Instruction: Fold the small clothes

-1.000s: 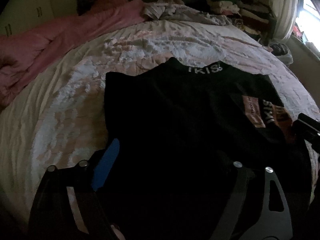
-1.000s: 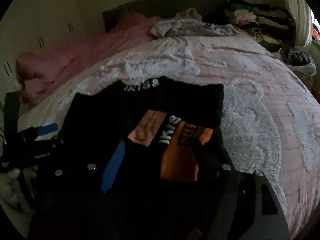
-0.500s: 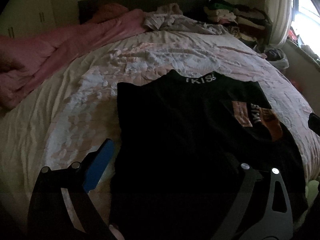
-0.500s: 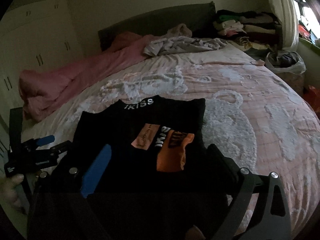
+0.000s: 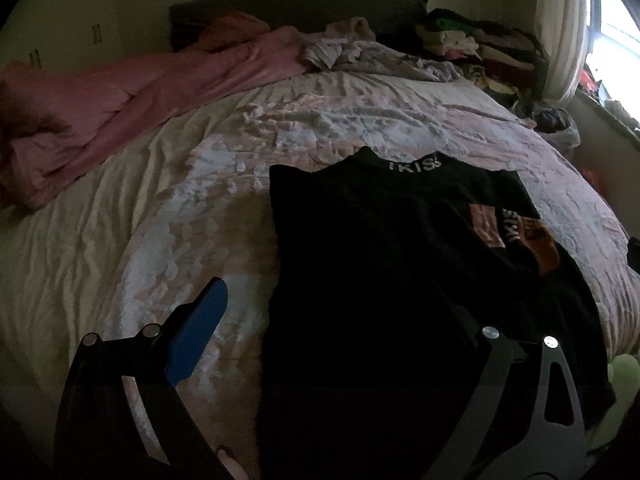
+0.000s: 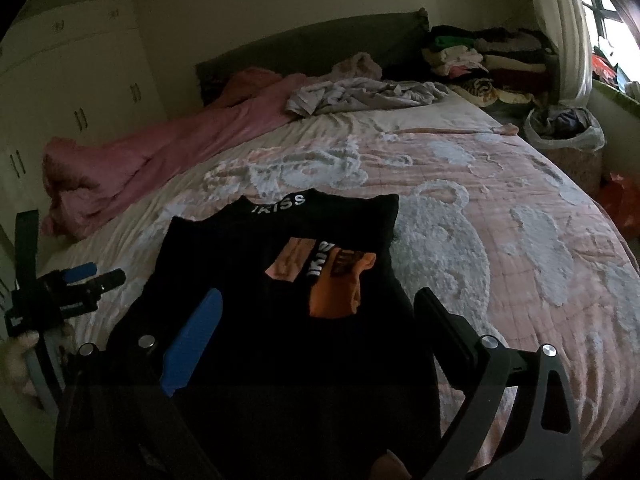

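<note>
A black shirt [image 5: 384,264] with white "IKISS" lettering on its collar lies flat on the bed, sleeves folded inward. An orange and pink sleeve patch [image 6: 336,280] lies on its right side. My left gripper [image 5: 336,312] hovers open above the shirt's lower left edge, its blue-padded finger [image 5: 196,332] over the bedspread. My right gripper [image 6: 316,316] stands open above the shirt's lower right part, with nothing pinched. The left gripper [image 6: 76,284] also appears at the left of the right wrist view, off the shirt, held by a hand [image 6: 16,360].
The bed has a pink and white textured bedspread [image 6: 500,216]. A pink blanket [image 5: 132,96] lies bunched along the far left, and grey clothes [image 6: 360,94] lie by the dark headboard. Stacked folded clothes [image 6: 480,56] and a bag [image 6: 564,132] sit at the far right near the window.
Both grippers have drawn back and up from the shirt, so it looks smaller and farther. Their jaws stand wider than a second ago. The shirt itself has stayed flat.
</note>
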The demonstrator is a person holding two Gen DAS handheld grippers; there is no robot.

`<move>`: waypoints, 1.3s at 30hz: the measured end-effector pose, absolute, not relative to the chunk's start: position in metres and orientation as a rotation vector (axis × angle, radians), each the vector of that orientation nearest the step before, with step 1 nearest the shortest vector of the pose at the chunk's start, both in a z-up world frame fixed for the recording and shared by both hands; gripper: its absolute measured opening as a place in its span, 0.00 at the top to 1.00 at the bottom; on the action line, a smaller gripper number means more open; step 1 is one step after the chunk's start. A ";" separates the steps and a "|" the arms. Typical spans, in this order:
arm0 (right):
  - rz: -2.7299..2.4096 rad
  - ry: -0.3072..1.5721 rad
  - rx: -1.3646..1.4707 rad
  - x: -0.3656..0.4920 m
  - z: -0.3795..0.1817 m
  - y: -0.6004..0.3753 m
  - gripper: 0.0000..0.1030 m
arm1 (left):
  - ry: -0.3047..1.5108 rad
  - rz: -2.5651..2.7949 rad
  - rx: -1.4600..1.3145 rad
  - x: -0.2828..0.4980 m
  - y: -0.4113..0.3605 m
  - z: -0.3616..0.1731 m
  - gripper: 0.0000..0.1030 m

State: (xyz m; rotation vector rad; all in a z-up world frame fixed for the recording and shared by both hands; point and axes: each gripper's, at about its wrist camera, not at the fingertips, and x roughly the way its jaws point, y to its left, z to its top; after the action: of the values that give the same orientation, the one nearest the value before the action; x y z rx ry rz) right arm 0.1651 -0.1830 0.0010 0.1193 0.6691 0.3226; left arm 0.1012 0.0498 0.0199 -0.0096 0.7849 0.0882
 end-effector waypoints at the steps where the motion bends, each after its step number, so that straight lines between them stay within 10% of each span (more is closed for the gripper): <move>1: 0.322 0.672 0.115 0.162 0.001 -0.183 0.07 | 0.784 0.089 -0.009 0.100 0.050 0.020 0.15; 39: 0.232 0.856 0.002 0.093 -0.057 -0.212 0.07 | 0.951 0.097 -0.038 0.004 0.102 -0.039 0.15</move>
State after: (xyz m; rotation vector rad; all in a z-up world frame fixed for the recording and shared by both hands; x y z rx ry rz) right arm 0.0933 -0.2122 -0.0571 0.0017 0.8558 0.2322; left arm 0.0036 0.1022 -0.0386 -0.0381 0.9506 0.0971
